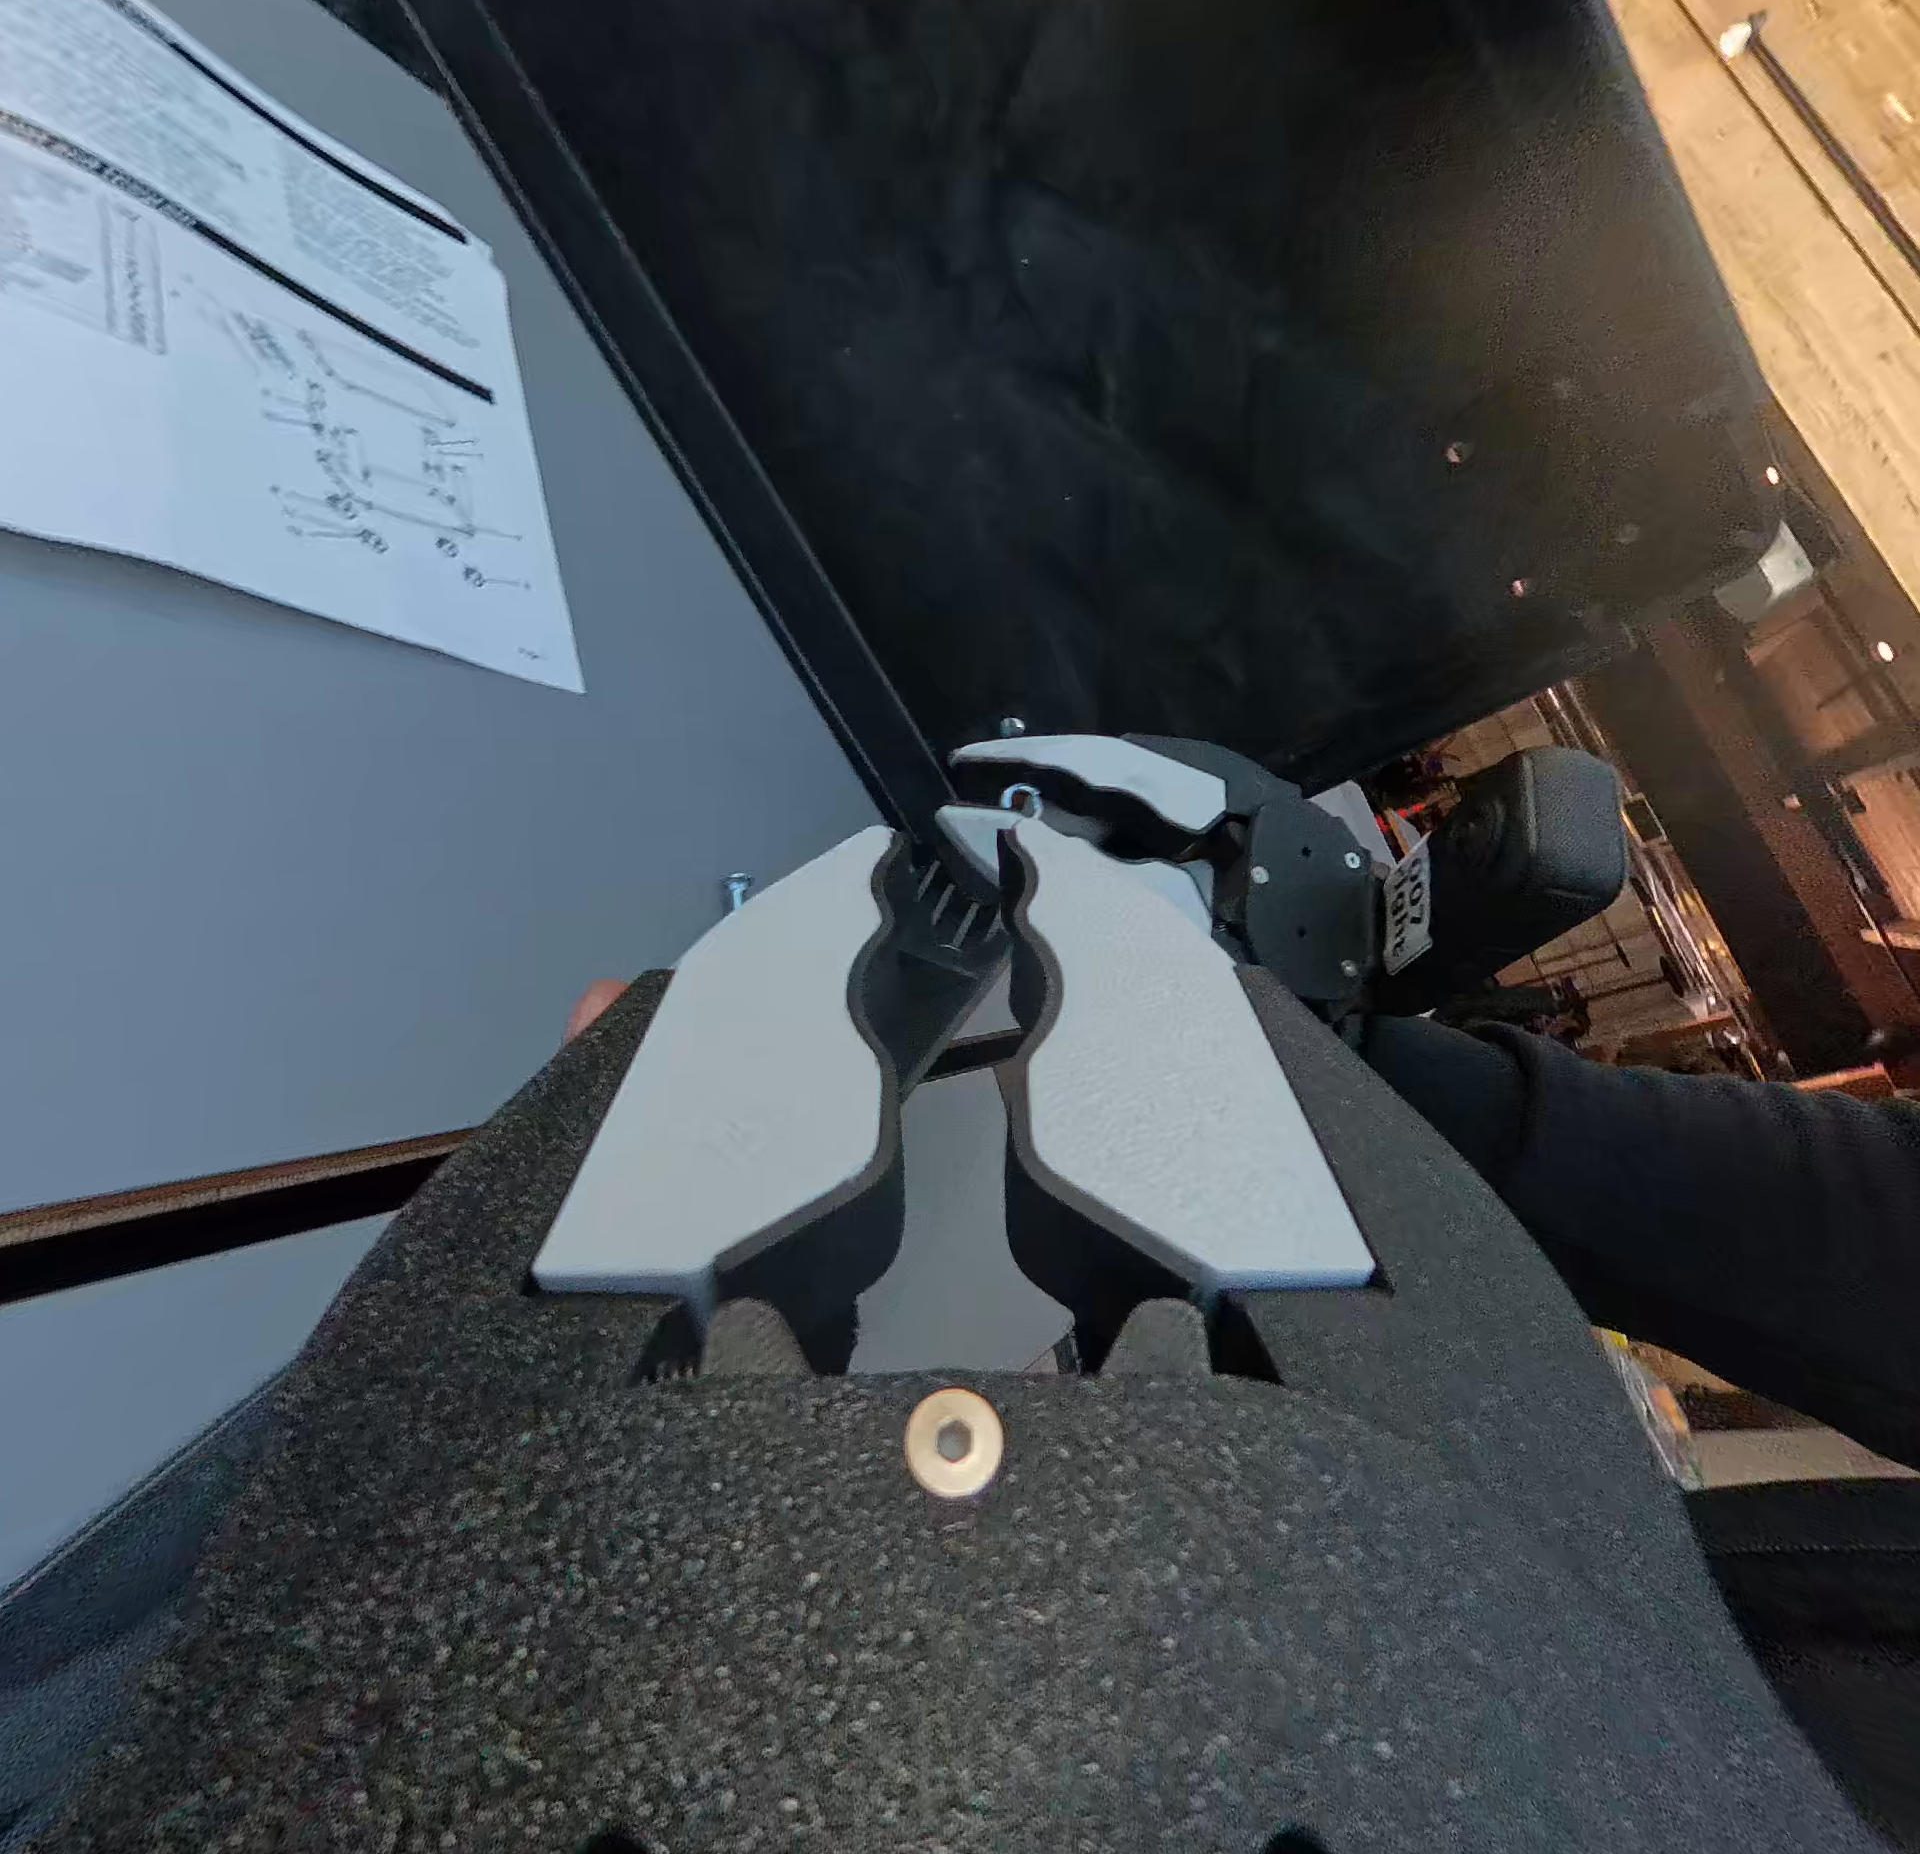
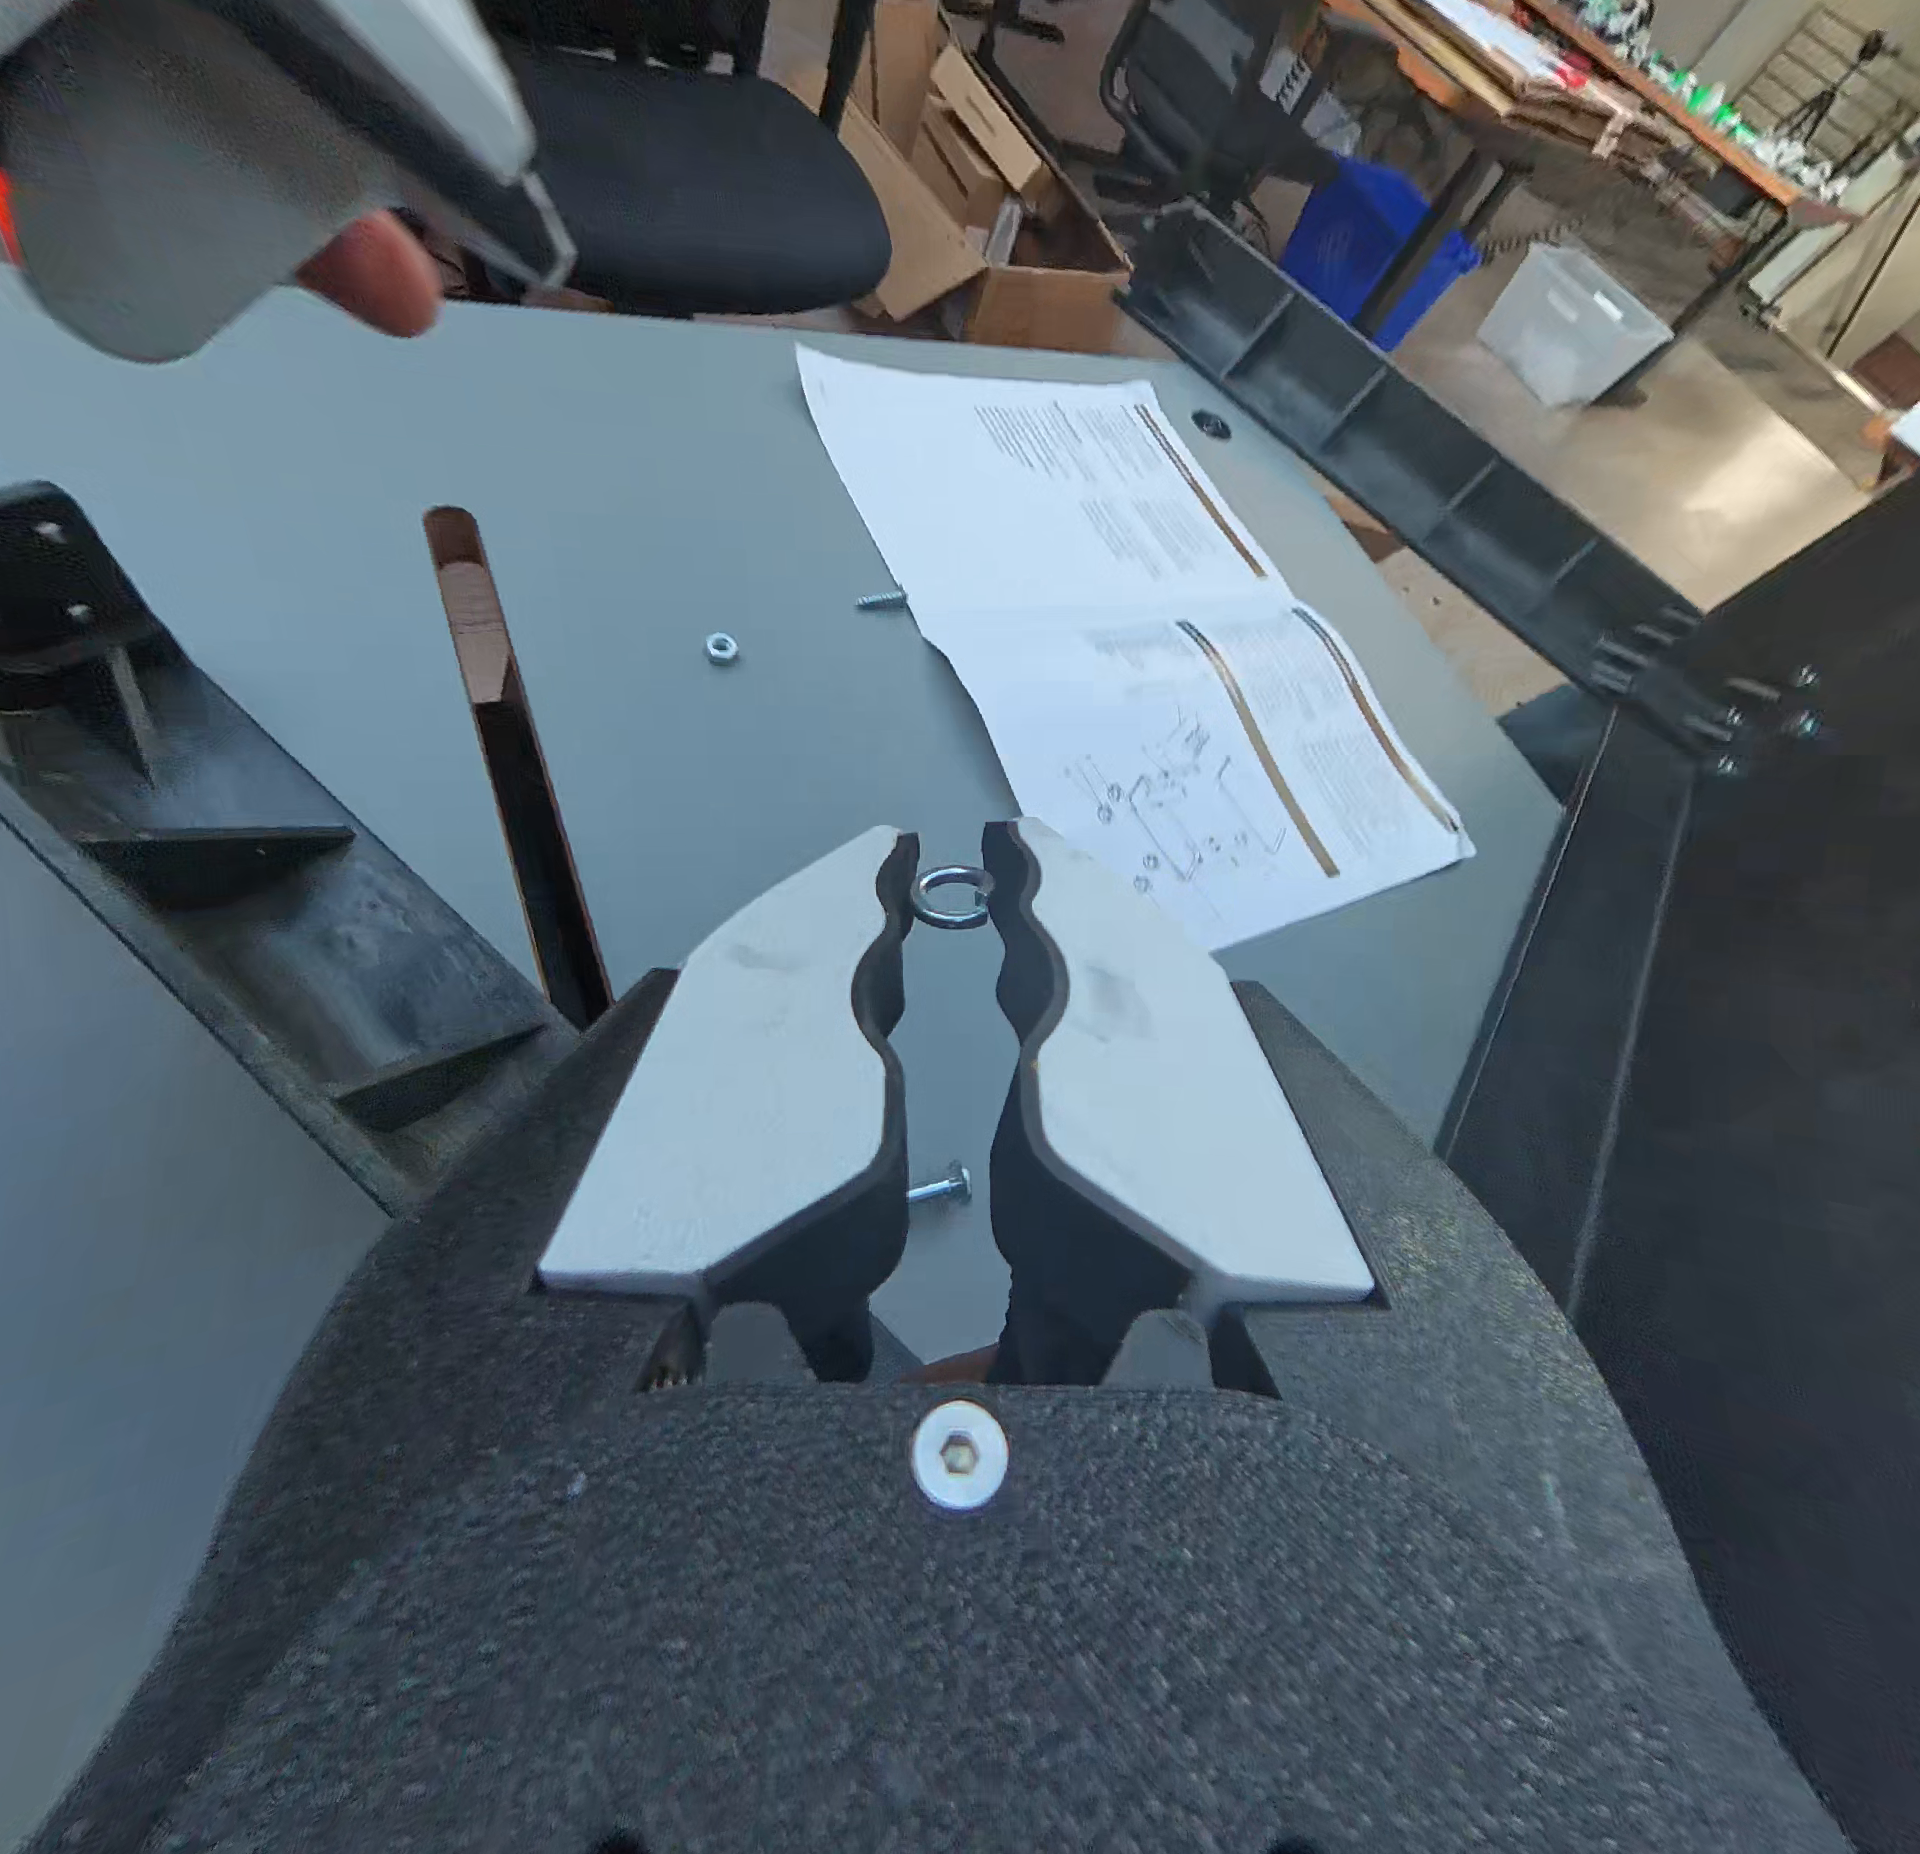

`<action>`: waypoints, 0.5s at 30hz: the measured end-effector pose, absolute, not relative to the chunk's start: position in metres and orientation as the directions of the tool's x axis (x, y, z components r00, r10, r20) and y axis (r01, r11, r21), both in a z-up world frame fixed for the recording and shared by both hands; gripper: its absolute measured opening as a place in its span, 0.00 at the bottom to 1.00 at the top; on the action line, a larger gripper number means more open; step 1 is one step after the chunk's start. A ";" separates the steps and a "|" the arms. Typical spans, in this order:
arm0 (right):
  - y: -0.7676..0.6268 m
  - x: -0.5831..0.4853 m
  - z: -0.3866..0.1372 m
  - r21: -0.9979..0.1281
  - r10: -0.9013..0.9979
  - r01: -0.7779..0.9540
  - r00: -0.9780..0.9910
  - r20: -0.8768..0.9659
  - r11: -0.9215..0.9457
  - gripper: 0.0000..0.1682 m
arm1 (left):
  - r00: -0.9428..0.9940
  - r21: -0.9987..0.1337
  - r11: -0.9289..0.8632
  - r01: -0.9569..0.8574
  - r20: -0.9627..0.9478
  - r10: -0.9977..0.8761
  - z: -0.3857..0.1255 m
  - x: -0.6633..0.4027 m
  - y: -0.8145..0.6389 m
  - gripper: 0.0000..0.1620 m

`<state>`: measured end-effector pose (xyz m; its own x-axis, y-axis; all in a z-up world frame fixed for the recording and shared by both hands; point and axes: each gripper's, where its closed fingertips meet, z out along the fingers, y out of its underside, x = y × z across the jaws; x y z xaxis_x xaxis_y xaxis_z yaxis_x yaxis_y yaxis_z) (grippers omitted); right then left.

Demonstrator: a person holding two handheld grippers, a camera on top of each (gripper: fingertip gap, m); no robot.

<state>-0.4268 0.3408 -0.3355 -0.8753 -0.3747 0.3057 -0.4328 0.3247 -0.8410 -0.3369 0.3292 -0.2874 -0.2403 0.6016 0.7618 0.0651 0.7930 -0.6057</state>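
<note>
Right claw (image 2: pixel 951 848) is pinching the small metal ring (image 2: pixel 948 900) at its tips, and I'm seeing it just beside the black frame bar (image 1: pixel 665 370). Left claw (image 1: pixel 948 848) is clamping that bar's end; its body is hiding part of the table (image 1: pixel 312 869).

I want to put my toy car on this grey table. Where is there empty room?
The widest bare patch of grey table lies between the slot and the instruction sheet, beyond the nut and screw. It is crowded near the right gripper, shut on a ring washer, with a bolt beneath.
</note>
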 end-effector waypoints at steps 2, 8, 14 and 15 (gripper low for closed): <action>0.351 -0.442 -0.348 -0.840 -0.353 -0.404 -0.894 0.277 0.362 0.08 | -0.300 -0.549 0.836 -0.015 0.800 0.520 -0.323 -0.315 0.329 0.09; 0.390 -0.481 -0.371 -0.825 -0.212 -0.278 -0.957 0.196 0.492 0.08 | -0.352 -0.483 0.875 0.036 0.813 0.463 -0.364 -0.274 0.381 0.09; 0.406 -0.506 -0.386 -0.817 -0.083 -0.144 -0.990 0.119 0.559 0.08 | -0.321 -0.524 0.846 0.101 0.787 0.526 -0.357 -0.290 0.394 0.09; 0.407 -0.508 -0.389 -0.810 -0.077 -0.149 -0.989 0.128 0.568 0.08 | -0.314 -0.534 0.838 0.113 0.781 0.539 -0.355 -0.296 0.394 0.09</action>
